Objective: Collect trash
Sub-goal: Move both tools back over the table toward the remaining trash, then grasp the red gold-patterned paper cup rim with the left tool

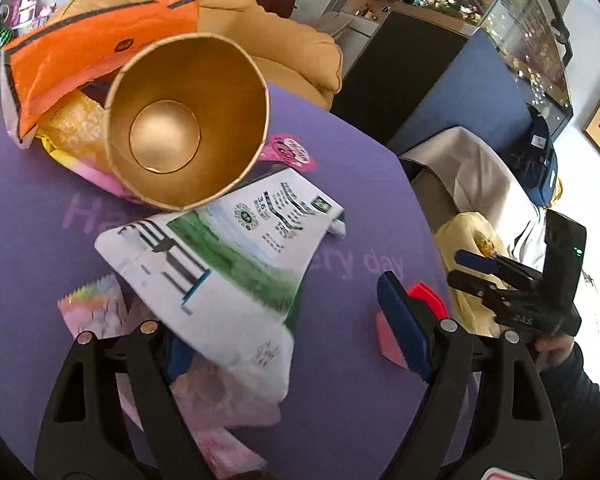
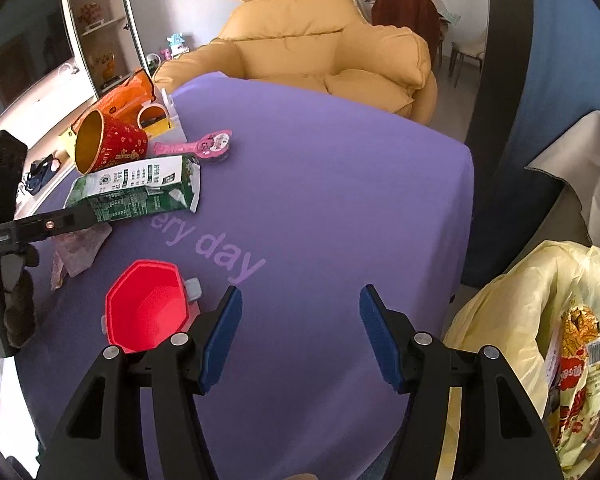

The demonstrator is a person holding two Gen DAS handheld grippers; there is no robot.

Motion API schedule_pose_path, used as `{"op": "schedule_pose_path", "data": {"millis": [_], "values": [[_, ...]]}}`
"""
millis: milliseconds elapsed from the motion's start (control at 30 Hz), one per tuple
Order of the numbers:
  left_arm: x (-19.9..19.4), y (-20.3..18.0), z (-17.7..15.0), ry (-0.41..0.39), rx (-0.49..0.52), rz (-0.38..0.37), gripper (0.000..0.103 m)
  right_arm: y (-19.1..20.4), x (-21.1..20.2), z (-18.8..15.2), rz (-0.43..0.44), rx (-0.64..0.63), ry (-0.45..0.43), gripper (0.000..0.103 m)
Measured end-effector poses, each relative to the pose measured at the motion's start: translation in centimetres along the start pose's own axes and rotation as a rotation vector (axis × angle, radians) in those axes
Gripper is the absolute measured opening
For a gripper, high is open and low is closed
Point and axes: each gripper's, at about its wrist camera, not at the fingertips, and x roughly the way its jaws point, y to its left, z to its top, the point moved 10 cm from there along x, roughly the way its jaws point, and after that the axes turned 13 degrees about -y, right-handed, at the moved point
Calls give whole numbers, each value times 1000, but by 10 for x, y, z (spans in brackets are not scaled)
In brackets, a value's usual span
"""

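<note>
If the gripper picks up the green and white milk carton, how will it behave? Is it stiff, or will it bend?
The milk carton looks flattened and creased, so it is probably empty and light. Its torn, open end suggests thin card that would likely bend or crush further under the left gripper, whose fingers stand apart around its corner. Lying flat on the purple table, it should slide, not roll.

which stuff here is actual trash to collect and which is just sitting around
Trash job:
milk carton, flattened, at the left gripper
red paper cup, tipped over
orange bag
pink wrappers
pink lid
red plastic cup
yellow trash bag beside the table
right gripper, open and empty

Just there:
purple table
tan armchair
glass cabinet
</note>
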Motion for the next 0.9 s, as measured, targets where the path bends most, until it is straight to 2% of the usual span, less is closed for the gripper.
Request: {"op": "schedule_pose_path", "data": {"millis": [167,300,533,700,900], "values": [[-19,4,2,-28,-14,33,76,-3,-1,1,-40,-6,-9,58],[-33,12,3,-43,-14,64,77,6,-3,3,-12,-10,-21,58],[-51,24,11,-82,55,147,77,14,-3,0,23,-19,-19,58],[-45,35,35,-159,111,213,78,19,1,-4,44,-3,-8,58],[-11,62,57,-141,50,291,78,45,-8,17,111,55,-48,58]]}}
